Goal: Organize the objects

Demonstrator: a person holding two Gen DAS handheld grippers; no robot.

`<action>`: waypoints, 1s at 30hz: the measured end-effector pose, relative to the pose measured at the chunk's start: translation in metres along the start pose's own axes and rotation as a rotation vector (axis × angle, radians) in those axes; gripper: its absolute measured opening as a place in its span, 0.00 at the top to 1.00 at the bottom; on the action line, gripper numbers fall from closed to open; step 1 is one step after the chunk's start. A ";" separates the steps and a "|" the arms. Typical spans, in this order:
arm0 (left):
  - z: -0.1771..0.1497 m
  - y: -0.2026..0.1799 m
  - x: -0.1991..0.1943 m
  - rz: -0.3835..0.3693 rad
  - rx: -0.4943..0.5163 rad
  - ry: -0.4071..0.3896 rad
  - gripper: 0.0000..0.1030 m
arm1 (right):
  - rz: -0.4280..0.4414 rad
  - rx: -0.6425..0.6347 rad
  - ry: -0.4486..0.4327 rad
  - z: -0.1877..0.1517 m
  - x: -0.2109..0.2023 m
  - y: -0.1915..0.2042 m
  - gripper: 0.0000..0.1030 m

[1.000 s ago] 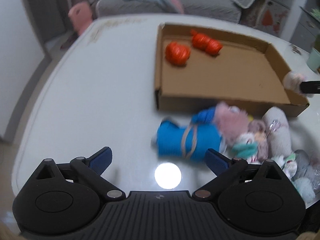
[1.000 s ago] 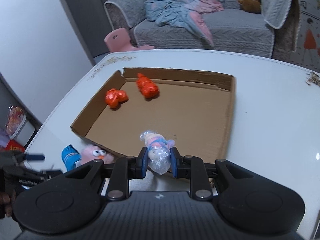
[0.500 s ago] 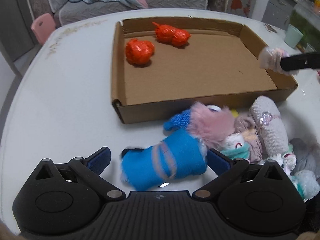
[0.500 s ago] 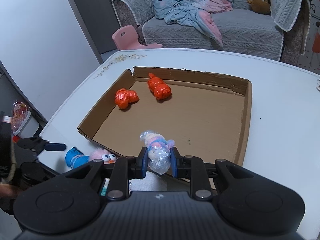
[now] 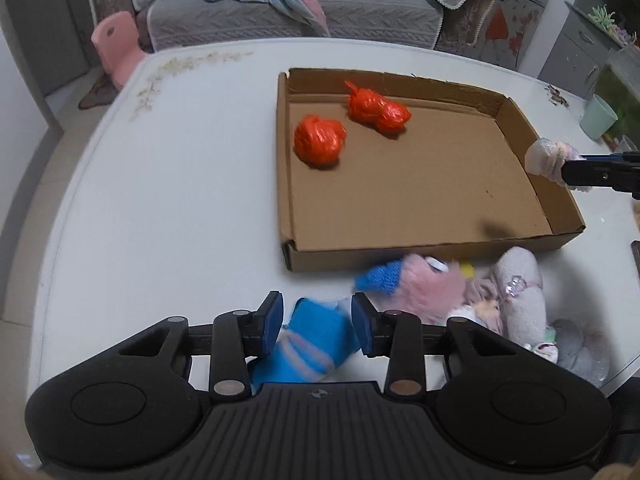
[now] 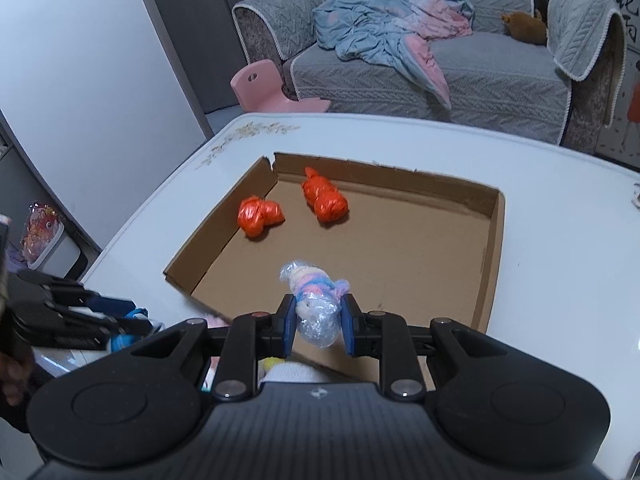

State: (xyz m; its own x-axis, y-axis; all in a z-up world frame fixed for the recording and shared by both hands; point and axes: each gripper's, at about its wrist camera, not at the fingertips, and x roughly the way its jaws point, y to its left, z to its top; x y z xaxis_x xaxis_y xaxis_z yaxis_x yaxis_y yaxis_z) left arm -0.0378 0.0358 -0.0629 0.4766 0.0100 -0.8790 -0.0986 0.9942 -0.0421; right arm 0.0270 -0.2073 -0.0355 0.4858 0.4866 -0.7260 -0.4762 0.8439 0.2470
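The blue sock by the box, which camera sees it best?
The left wrist view: the blue sock fills the space between the left gripper's fingers. The right wrist view shows only a blue sliver behind that gripper.

Home living room, grey sofa (image 6: 460, 68), rumpled blanket (image 6: 392, 28), white table (image 5: 180, 184)

Beyond the worktop we saw a grey sofa (image 6: 460, 76) draped with a blue-pink blanket (image 6: 392, 28), a pink chair (image 6: 266, 88) at far left.
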 end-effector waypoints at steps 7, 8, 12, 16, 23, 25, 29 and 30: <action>-0.013 0.006 0.019 -0.014 0.013 0.027 0.19 | 0.004 0.011 0.010 -0.002 0.010 0.002 0.80; -0.013 0.005 0.019 -0.009 0.018 0.020 0.12 | 0.006 0.014 0.012 -0.003 0.011 0.004 0.80; -0.015 -0.002 0.030 0.020 0.101 0.028 0.10 | 0.013 0.016 0.012 -0.005 0.011 0.007 0.80; -0.022 -0.003 0.049 0.033 0.131 0.101 0.57 | 0.013 0.018 0.008 -0.005 0.010 0.007 0.80; -0.010 -0.009 0.014 -0.011 0.123 0.074 0.57 | -0.005 0.019 0.003 0.002 0.011 -0.001 0.80; 0.005 -0.013 -0.003 -0.051 0.107 0.028 0.57 | -0.013 0.019 -0.002 0.007 0.013 -0.005 0.80; 0.044 -0.022 -0.019 -0.091 0.115 -0.046 0.57 | -0.027 0.006 -0.008 0.021 0.020 -0.009 0.80; 0.055 -0.025 -0.018 -0.100 0.112 -0.056 0.57 | -0.027 0.006 -0.010 0.025 0.021 -0.010 0.80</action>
State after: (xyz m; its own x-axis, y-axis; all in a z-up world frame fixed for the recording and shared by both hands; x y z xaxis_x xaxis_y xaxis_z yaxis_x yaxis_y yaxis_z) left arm 0.0039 0.0171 -0.0197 0.5277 -0.0873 -0.8450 0.0483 0.9962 -0.0727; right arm 0.0605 -0.2002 -0.0371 0.5061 0.4655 -0.7260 -0.4584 0.8583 0.2308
